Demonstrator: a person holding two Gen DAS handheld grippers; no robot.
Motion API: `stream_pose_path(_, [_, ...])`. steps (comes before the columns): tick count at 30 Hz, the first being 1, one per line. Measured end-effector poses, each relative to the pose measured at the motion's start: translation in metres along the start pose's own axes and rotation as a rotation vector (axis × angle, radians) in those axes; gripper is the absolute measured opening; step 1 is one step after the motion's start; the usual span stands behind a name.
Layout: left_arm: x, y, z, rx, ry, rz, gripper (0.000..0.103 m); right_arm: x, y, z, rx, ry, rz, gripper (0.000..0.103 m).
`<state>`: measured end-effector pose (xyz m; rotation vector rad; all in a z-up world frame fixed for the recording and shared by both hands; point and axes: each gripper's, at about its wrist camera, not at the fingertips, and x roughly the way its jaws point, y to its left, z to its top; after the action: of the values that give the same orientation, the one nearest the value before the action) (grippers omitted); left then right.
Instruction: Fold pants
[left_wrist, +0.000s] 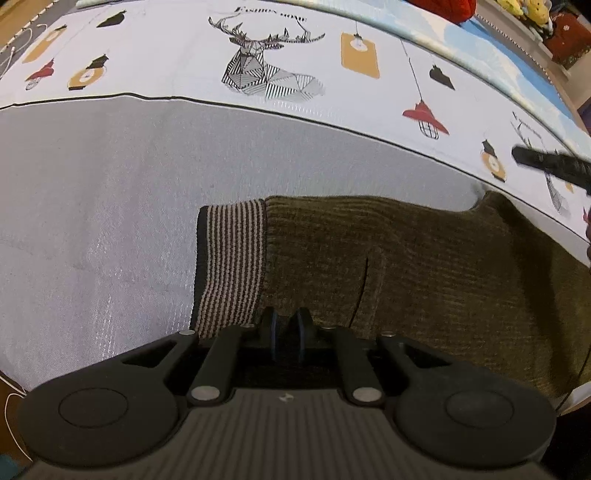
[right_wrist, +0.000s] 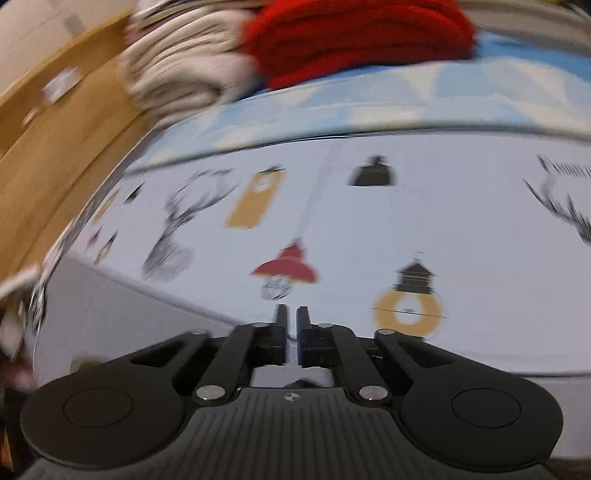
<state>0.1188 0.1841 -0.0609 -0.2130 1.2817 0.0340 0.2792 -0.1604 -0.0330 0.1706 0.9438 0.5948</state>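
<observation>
My left gripper (left_wrist: 287, 325) hangs over the pants (left_wrist: 406, 266), jaws a narrow slit apart, nothing between them; my right gripper (right_wrist: 292, 319), narrowly parted, holds nothing above the cloth (right_wrist: 369, 240).

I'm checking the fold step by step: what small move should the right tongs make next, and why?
Probably bring the right tongs over to the pants. They hold nothing, over the printed cloth, while the left tongs are low at the pants near the striped waistband.

Wide open grey cloth (left_wrist: 110, 221) left of the left jaws, olive pants (left_wrist: 406, 258) filling ahead and right, while folded red (right_wrist: 354, 40) and cream (right_wrist: 177, 70) piles block far beyond the right jaws.
</observation>
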Motion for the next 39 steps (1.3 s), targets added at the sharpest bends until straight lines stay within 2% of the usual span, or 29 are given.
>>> stream_pose_path(1, [-0.001,-0.001,0.000,-0.002,-0.003,0.000,0.016,-0.003,0.006,-0.003,-0.046,0.014,-0.002,0.055])
stream_pose_path(2, [-0.002,-0.002,0.000,-0.001,-0.008,-0.001,0.017,-0.006,0.008,-0.005,-0.081,0.025,-0.011,0.061])
stream_pose_path(3, [-0.003,-0.003,0.000,0.001,-0.014,-0.001,0.019,-0.004,0.010,-0.009,-0.111,0.037,-0.024,0.061])
stream_pose_path(4, [-0.004,-0.003,0.000,0.004,-0.022,-0.004,0.019,0.000,0.012,-0.015,-0.143,0.064,-0.044,0.057])
stream_pose_path(5, [-0.006,-0.004,0.000,0.005,-0.036,-0.009,0.019,0.003,0.012,-0.019,-0.162,0.093,-0.057,0.048])
stream_pose_path(6, [-0.009,-0.005,0.001,0.002,-0.050,-0.013,0.019,0.008,0.011,-0.024,-0.175,0.126,-0.052,0.012])
stream_pose_path(7, [-0.012,-0.006,0.002,-0.003,-0.068,-0.020,0.019,0.013,0.009,-0.027,-0.182,0.161,-0.041,0.003])
stream_pose_path(10, [-0.023,-0.006,0.006,-0.024,-0.148,-0.054,0.019,0.018,0.013,-0.031,-0.241,0.134,-0.101,0.002])
stream_pose_path(13, [-0.030,-0.007,0.009,-0.024,-0.197,-0.080,0.019,0.020,0.012,-0.026,-0.203,0.087,-0.146,0.000])
stream_pose_path(14, [-0.027,-0.009,0.010,-0.014,-0.189,-0.076,0.019,0.023,0.013,-0.027,-0.215,0.082,-0.176,0.000])
stream_pose_path(15, [-0.017,-0.009,0.008,0.015,-0.144,-0.032,0.019,0.026,0.014,-0.028,-0.235,0.074,-0.231,0.000])
stream_pose_path(16, [-0.001,-0.006,0.005,0.035,-0.061,0.052,0.008,0.029,0.011,-0.029,-0.235,0.072,-0.276,0.000])
stream_pose_path(17, [0.017,-0.001,0.000,0.042,0.026,0.122,0.002,0.031,0.007,-0.028,-0.215,0.070,-0.297,0.000])
stream_pose_path(20, [0.013,0.000,-0.001,0.053,0.009,0.103,0.002,0.025,-0.007,-0.023,-0.135,0.043,-0.312,0.000])
stream_pose_path(23, [0.001,0.006,0.001,0.002,-0.050,0.056,0.007,0.003,-0.009,-0.011,-0.096,-0.037,-0.290,0.008])
stream_pose_path(24, [-0.004,0.004,0.003,0.000,-0.086,0.046,0.008,-0.007,-0.009,-0.007,-0.078,-0.066,-0.283,0.023])
stream_pose_path(25, [-0.010,0.001,0.006,0.001,-0.121,0.032,0.008,-0.018,-0.009,-0.004,-0.061,-0.095,-0.276,0.043])
stream_pose_path(27, [-0.018,-0.006,0.008,0.002,-0.172,-0.026,0.009,-0.046,-0.009,-0.001,-0.025,-0.175,-0.257,0.055])
stream_pose_path(29, [-0.022,-0.014,0.009,0.004,-0.194,-0.079,0.011,-0.074,-0.013,0.000,0.007,-0.248,-0.250,0.055])
stream_pose_path(30, [-0.020,-0.017,0.010,0.009,-0.193,-0.076,0.013,-0.088,-0.016,-0.002,0.034,-0.279,-0.252,0.055])
stream_pose_path(32, [-0.006,-0.020,0.011,0.026,-0.137,0.000,0.019,-0.117,-0.027,-0.007,0.110,-0.344,-0.257,0.055])
stream_pose_path(33, [0.010,-0.020,0.010,0.035,-0.062,0.077,0.018,-0.131,-0.033,-0.010,0.148,-0.372,-0.262,0.055])
stream_pose_path(34, [0.019,-0.018,0.008,0.036,-0.016,0.113,0.021,-0.148,-0.040,-0.016,0.195,-0.404,-0.274,0.055])
stream_pose_path(36, [0.017,-0.022,0.008,0.036,-0.027,0.129,0.023,-0.177,-0.056,-0.027,0.268,-0.449,-0.310,0.055])
stream_pose_path(38, [0.006,-0.032,0.009,0.052,-0.069,0.130,0.033,-0.206,-0.072,-0.043,0.318,-0.485,-0.342,0.055])
stream_pose_path(39, [-0.001,-0.039,0.008,0.064,-0.103,0.122,0.044,-0.222,-0.081,-0.053,0.332,-0.500,-0.368,0.055])
